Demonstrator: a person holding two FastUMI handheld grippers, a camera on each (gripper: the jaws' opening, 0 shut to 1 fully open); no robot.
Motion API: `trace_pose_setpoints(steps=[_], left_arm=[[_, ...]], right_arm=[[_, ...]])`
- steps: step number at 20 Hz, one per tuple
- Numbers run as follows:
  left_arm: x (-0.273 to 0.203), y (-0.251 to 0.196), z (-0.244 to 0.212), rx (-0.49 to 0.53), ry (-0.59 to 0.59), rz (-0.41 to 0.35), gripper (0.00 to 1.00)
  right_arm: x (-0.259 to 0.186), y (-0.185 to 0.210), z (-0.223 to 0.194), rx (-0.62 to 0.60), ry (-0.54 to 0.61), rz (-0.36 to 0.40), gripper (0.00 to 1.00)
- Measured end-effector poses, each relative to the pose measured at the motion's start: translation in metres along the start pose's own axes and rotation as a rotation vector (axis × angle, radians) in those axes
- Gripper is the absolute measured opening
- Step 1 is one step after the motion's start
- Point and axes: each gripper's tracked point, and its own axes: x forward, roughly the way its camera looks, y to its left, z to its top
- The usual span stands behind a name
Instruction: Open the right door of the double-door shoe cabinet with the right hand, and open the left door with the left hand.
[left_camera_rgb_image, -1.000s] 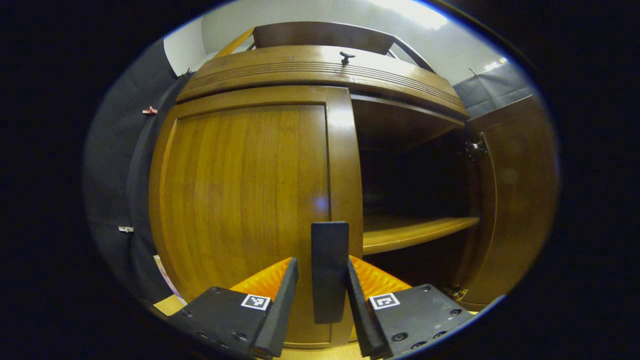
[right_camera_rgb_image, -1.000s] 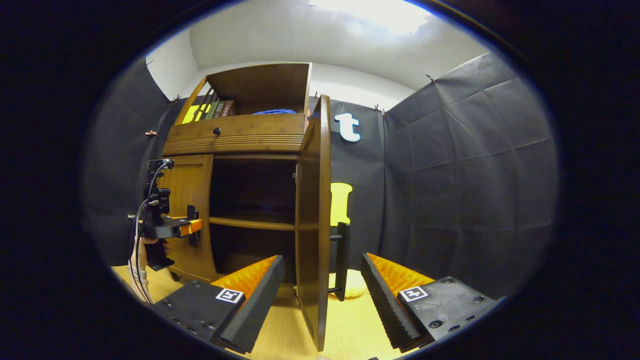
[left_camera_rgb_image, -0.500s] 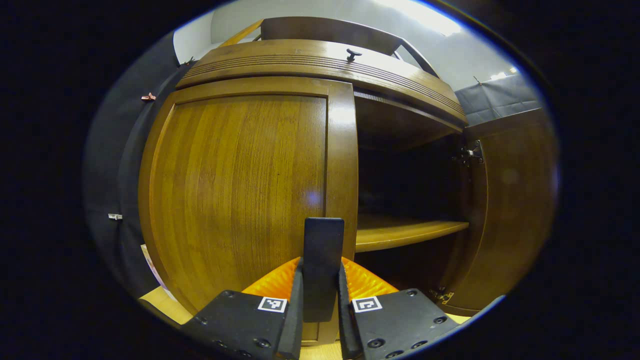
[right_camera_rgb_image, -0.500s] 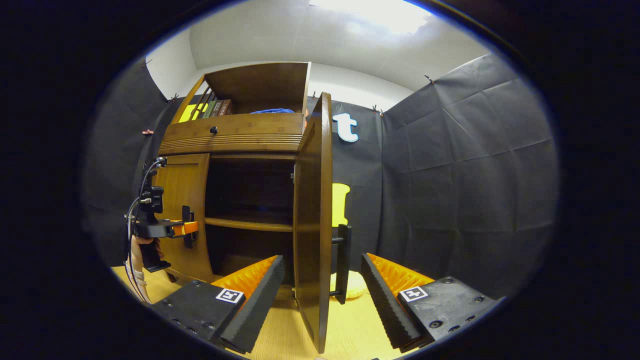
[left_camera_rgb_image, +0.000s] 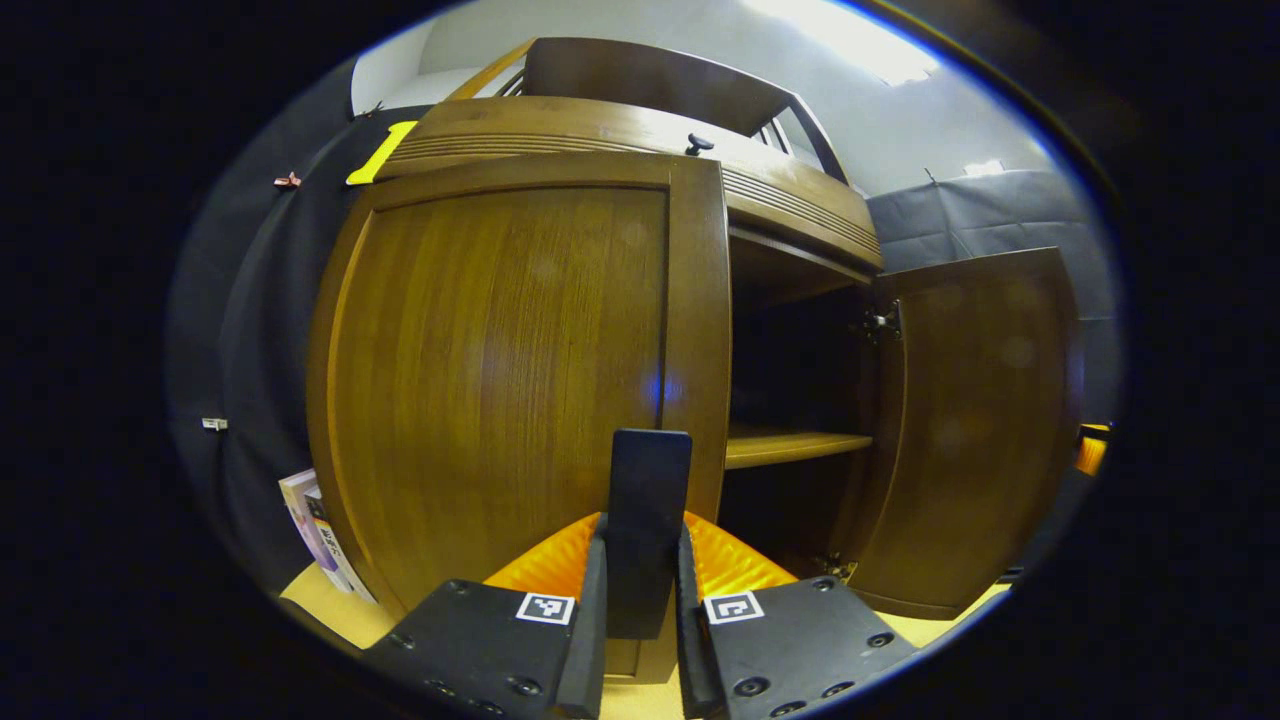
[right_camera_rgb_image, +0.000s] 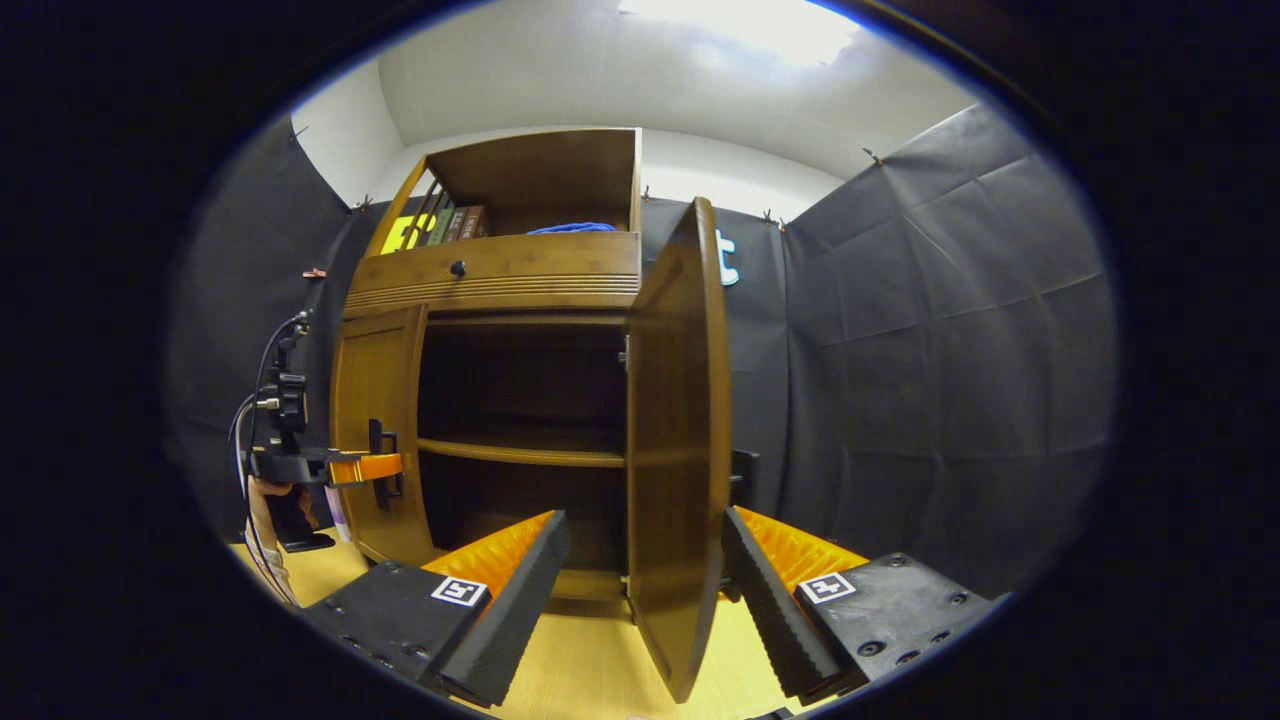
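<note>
Now your left gripper (left_camera_rgb_image: 640, 625) is clamped narrow on the dark upright handle (left_camera_rgb_image: 648, 520) of the left door (left_camera_rgb_image: 500, 380), both fingers pressing its sides, with the door panel rising directly ahead of the claw and slightly ajar from the cabinet (right_camera_rgb_image: 500, 275). Your right gripper (right_camera_rgb_image: 645, 600) stands wide and holds nothing; the right door (right_camera_rgb_image: 680, 440) hangs swung out between its spread fingers, edge toward you, and its handle (right_camera_rgb_image: 745, 475) peeps out just behind the door's far face.

Risks, as judged from this position: the grip sits low on a slim bar, so a pull that does not follow the hinge arc could let the bar slide out from between the fingers, or twist it against them. Pulling too hard may swing the left door into the books (left_camera_rgb_image: 315, 525) leaning at the lower left of the claw. The open right door lies so near the right fingers that a careless shift could knock it back toward closing.

Surface and room: a pale wooden floor (right_camera_rgb_image: 590, 665) runs beneath both claws. Ahead of the right claw the cabinet interior is dark, with one shelf (right_camera_rgb_image: 520, 452) across it, a ribbed drawer front with a small knob (right_camera_rgb_image: 458, 268) above, and an open top compartment holding books and something blue. Black cloth walls close the booth; a bright ceiling light glares overhead.
</note>
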Motion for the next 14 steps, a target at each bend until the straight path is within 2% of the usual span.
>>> trace_pose_setpoints(steps=[6,14], left_arm=[[-0.045,0.007,0.001,-0.033,0.004,-0.038,0.33],[-0.092,0.026,0.002,0.008,0.018,-0.004,0.33]], right_arm=[[-0.001,0.039,0.005,-0.032,-0.016,0.068,0.97],[0.009,0.092,-0.004,-0.051,-0.012,0.178,0.95]])
